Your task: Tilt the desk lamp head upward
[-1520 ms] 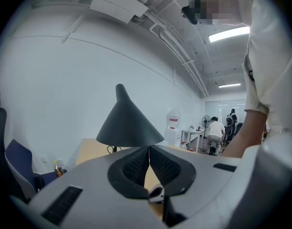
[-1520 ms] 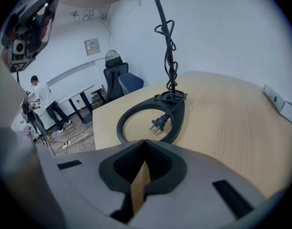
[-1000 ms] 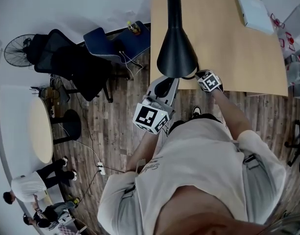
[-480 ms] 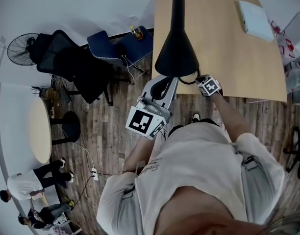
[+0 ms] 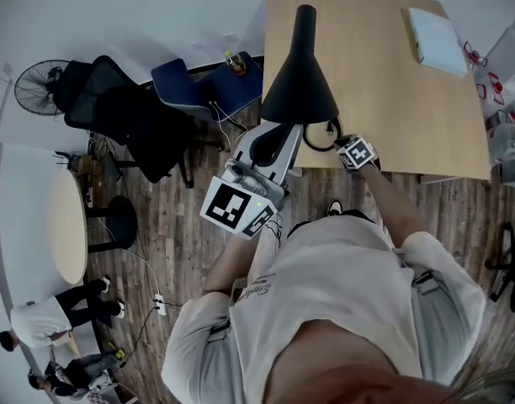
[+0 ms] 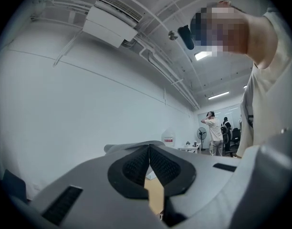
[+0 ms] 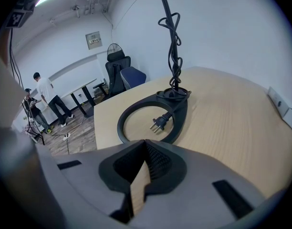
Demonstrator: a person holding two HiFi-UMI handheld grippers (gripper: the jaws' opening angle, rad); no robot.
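Standing at the near edge of the table (image 5: 400, 99), a person in a pale shirt (image 5: 342, 301) holds a hand-held gripper in each hand. The left hand-held gripper (image 6: 149, 148) has its jaws together with nothing between them and points steeply up toward a white wall and the ceiling. In the head view its front end sits under the near rim of the lamp head (image 5: 298, 91), and whether they touch cannot be told. The right hand-held gripper (image 7: 145, 144) also has its jaws pressed together and empty, low at the table's near edge, just short of the lamp base (image 7: 180, 120). That base is a black ring lying flat near the table's near left corner, with the plug (image 7: 159, 123) resting inside the ring and the cord (image 7: 173, 42) wound round the stem rising from its far side. The black cone-shaped lamp head shows over that corner, wide end toward the person. A flat white box (image 5: 438, 34) lies by the far right corner. Off the left edge, on the wood floor (image 5: 182, 217), stand a blue chair (image 5: 203, 78), black office chairs (image 5: 127, 112) and a fan (image 5: 37, 85).
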